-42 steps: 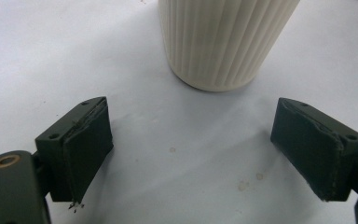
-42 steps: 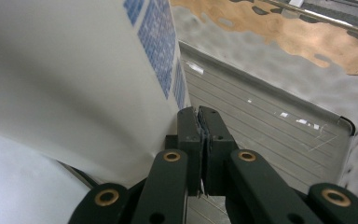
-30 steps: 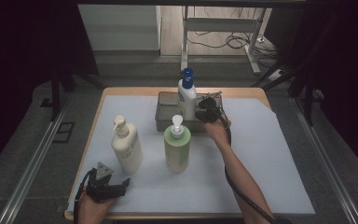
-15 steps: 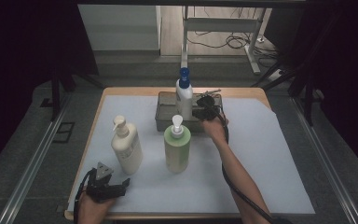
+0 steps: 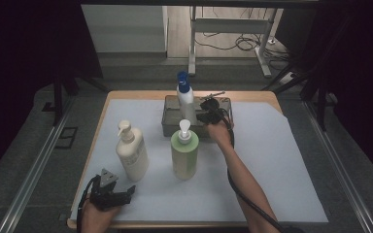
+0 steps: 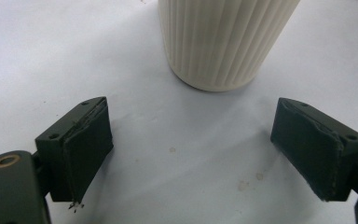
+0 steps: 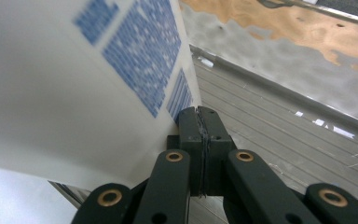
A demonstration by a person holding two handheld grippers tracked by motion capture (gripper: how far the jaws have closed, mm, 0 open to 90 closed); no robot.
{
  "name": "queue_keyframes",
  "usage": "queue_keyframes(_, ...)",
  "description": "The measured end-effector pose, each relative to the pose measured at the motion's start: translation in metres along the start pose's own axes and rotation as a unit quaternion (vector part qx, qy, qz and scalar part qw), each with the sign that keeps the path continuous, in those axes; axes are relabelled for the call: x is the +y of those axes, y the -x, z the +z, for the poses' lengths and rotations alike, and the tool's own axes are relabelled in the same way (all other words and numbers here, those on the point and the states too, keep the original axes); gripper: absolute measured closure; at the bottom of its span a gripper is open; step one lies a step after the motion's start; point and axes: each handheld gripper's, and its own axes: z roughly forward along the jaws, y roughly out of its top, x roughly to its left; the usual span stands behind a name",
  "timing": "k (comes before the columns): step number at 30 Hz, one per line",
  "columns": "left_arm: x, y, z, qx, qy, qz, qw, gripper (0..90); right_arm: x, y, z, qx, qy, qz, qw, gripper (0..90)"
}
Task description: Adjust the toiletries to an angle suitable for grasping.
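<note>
A white pump bottle [image 5: 186, 104] with a blue top stands in a grey metal basket [image 5: 170, 127] at the back of the table. My right gripper [image 5: 201, 113] is shut with nothing between its jaws, right beside that bottle. In the right gripper view its closed tips [image 7: 199, 112] lie against the white bottle's printed wall [image 7: 74, 84], above the basket's floor [image 7: 279, 126]. A cream ribbed pump bottle [image 5: 132, 154] stands at the front left. My left gripper [image 5: 130, 191] rests open on the sheet in front of it, its jaws [image 6: 191, 149] wide apart short of the cream bottle's base [image 6: 223, 42].
A green pump bottle [image 5: 184, 155] stands mid-table, just in front of the basket and left of the person's right forearm [image 5: 238, 170]. A white sheet [image 5: 281, 160] covers the wooden table [image 5: 141, 94]. Dark floor and a metal rail [image 5: 34, 179] lie to the left.
The blue-topped bottle and my right gripper beside it have shifted slightly to the left in the basket. The left gripper has stayed put.
</note>
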Motion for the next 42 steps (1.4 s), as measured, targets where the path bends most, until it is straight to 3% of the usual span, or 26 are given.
queue_keyframes(23,0.0000,0.0000,0.0000,0.000,0.000,0.000,1.0000,12.1,-0.0006,-0.0007,0.0006,-0.014,-0.017,-0.021,0.9995,88.6)
queue_keyframes(25,0.0000,0.0000,0.0000,0.000,0.000,0.000,1.0000,12.2,-0.0002,-0.0005,0.0006,-0.017,-0.017,-0.011,0.9997,89.1)
queue_keyframes(31,0.0000,0.0001,0.0001,0.000,0.001,-0.001,1.0000,12.1,0.0018,0.0024,0.0008,-0.003,-0.034,-0.014,0.9993,88.7)
queue_keyframes(34,0.0000,0.0001,0.0001,0.000,0.001,-0.001,1.0000,12.1,0.0019,0.0032,0.0020,0.001,-0.034,-0.003,0.9994,88.7)
queue_keyframes(42,0.0000,0.0000,0.0001,-0.001,0.000,0.000,1.0000,12.1,0.0024,0.0037,0.0046,0.010,-0.037,-0.001,0.9992,88.7)
